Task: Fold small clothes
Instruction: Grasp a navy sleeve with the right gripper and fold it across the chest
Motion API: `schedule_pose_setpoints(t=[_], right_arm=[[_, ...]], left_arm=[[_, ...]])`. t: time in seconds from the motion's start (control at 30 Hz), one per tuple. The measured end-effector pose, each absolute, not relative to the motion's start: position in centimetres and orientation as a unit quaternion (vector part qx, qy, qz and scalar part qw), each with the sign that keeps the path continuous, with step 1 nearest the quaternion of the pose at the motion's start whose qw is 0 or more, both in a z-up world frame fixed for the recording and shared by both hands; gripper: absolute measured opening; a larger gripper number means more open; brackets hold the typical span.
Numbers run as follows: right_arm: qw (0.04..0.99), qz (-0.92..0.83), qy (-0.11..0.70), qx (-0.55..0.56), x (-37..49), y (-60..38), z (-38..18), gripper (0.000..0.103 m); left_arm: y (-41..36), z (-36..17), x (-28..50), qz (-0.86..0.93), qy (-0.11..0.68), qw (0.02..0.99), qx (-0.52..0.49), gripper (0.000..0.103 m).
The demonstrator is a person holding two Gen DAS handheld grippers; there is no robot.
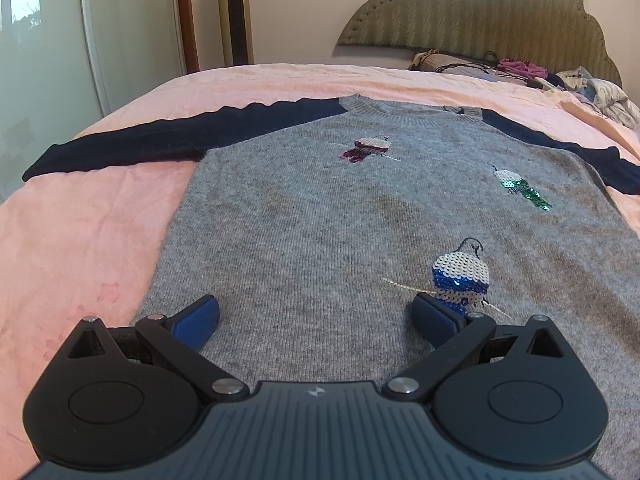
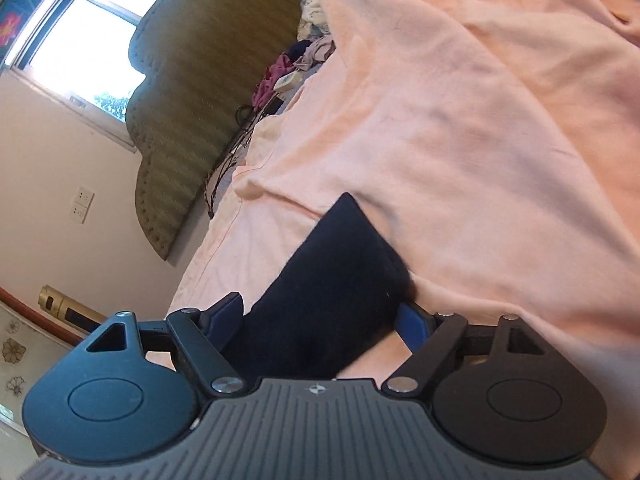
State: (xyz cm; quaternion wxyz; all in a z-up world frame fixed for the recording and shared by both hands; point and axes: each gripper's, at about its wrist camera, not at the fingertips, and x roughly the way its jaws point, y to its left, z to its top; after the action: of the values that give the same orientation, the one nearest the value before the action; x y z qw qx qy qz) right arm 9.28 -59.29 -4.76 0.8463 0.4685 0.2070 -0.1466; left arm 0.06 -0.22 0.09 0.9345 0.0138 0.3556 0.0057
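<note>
A grey knit sweater (image 1: 320, 216) with dark navy sleeves lies face up and spread flat on the pink bed cover (image 1: 92, 232). It carries sequin patches in maroon (image 1: 370, 148), green (image 1: 520, 188) and blue (image 1: 460, 276). My left gripper (image 1: 316, 316) hovers open low over the sweater's lower front, with nothing between its blue pads (image 1: 196, 322). In the right wrist view, which is rolled sideways, the end of one navy sleeve (image 2: 336, 272) lies between the jaws of my right gripper (image 2: 320, 308). The jaws stand wide, and the sleeve covers part of the right-hand pad (image 2: 412, 326).
A padded olive headboard (image 1: 480, 12) stands at the far end of the bed, with a heap of mixed clothes and cords (image 1: 560, 80) below it. A gold tower fan (image 1: 236, 12) and glass doors are at the back left. A window (image 2: 76, 32) is beside the headboard.
</note>
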Motion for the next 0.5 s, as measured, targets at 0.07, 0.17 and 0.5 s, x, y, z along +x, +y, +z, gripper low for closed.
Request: schedule_pose_setpoints(t=[0.07,0.17,0.5], right_arm=[[0.848,-0.152,0.207,0.464,10.1,-59.9,-4.8,0.041],[0.846,-0.157,0.216,0.462,10.4,-60.1,-4.9,0.015],[0.871,-0.173,0.159,0.432,6.9,-60.8,-0.8,0.014]], left_arm=[[-0.2,0.1,0.1,0.005,0.356,0.934,0.013,0.103],[-0.2,0.1,0.1,0.003,0.356,0.934,0.013,0.103],[0.5,0.5,0.1,-0.016,0.354,0.935,-0.011,0.103]])
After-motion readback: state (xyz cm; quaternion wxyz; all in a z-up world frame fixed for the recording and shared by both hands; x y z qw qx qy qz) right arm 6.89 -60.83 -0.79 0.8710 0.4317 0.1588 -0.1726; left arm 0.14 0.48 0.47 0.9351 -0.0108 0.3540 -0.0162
